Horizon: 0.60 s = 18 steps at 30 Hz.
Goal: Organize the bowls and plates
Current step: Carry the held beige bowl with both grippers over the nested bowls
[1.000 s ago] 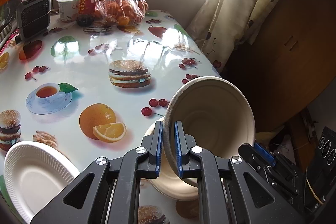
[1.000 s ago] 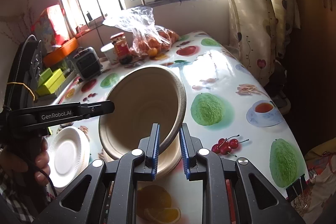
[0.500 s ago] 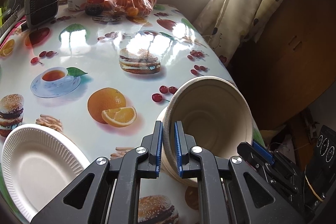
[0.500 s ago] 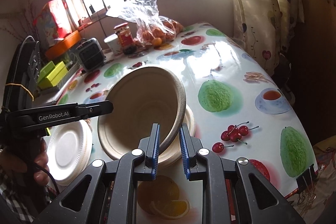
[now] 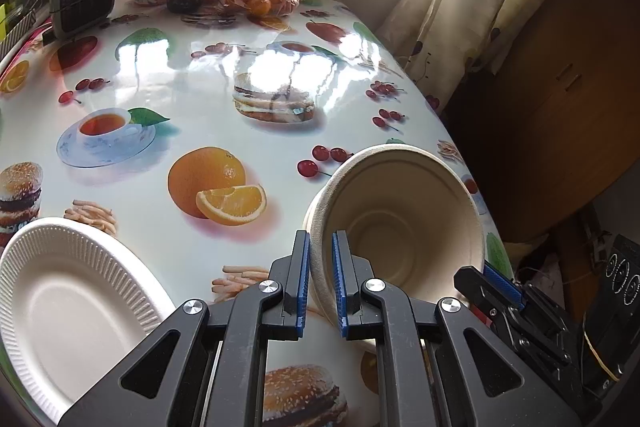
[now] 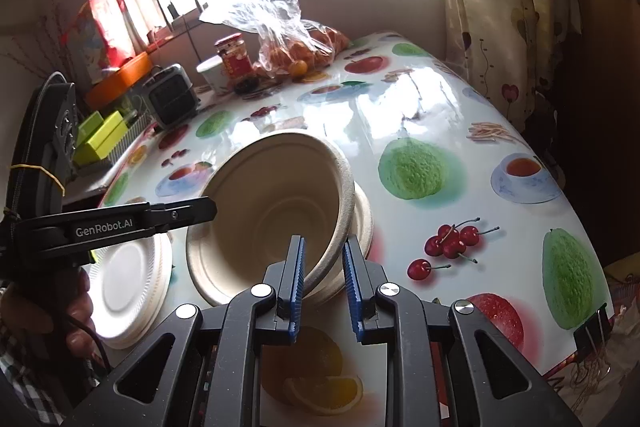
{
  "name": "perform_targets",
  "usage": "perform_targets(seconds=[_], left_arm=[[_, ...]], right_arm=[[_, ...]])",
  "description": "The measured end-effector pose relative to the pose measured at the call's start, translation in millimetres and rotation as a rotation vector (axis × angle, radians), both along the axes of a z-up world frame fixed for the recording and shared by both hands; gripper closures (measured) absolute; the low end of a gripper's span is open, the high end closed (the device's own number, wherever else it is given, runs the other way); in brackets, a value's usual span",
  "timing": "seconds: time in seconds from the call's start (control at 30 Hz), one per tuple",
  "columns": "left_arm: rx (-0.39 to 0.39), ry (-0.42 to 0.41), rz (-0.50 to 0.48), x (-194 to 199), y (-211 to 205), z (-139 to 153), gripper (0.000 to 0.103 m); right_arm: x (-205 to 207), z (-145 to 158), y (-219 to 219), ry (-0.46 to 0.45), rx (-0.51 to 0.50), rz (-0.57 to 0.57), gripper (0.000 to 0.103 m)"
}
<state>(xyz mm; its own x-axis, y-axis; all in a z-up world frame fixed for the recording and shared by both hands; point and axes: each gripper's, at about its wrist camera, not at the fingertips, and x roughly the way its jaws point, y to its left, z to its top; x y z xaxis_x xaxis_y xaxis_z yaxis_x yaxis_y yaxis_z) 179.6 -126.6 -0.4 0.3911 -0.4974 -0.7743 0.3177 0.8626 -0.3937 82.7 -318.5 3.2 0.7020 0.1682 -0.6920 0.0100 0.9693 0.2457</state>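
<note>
Seen from the left wrist, the left claw (image 5: 320, 279) pinches the tilted pulp bowl (image 5: 400, 223) by its rim above a second bowl on the table (image 5: 240, 75); from the right wrist, the right claw (image 6: 323, 277) clamps the opposite rim (image 6: 344, 187) – uneven pulls could crumple or drop it

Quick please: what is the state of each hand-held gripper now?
Left hand-held gripper: closed on the rim of the tilted bowl.
Right hand-held gripper: closed on the opposite rim of the same bowl.
</note>
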Motion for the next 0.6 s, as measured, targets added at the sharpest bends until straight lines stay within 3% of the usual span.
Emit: perform_targets(seconds=[0.6], left_arm=[[0.008, 0.003, -0.005, 2.2, -1.8, -3.5, 0.092]], right_arm=[[2.8, -5.7, -1.0, 0.013, 0.001, -0.003, 0.083]])
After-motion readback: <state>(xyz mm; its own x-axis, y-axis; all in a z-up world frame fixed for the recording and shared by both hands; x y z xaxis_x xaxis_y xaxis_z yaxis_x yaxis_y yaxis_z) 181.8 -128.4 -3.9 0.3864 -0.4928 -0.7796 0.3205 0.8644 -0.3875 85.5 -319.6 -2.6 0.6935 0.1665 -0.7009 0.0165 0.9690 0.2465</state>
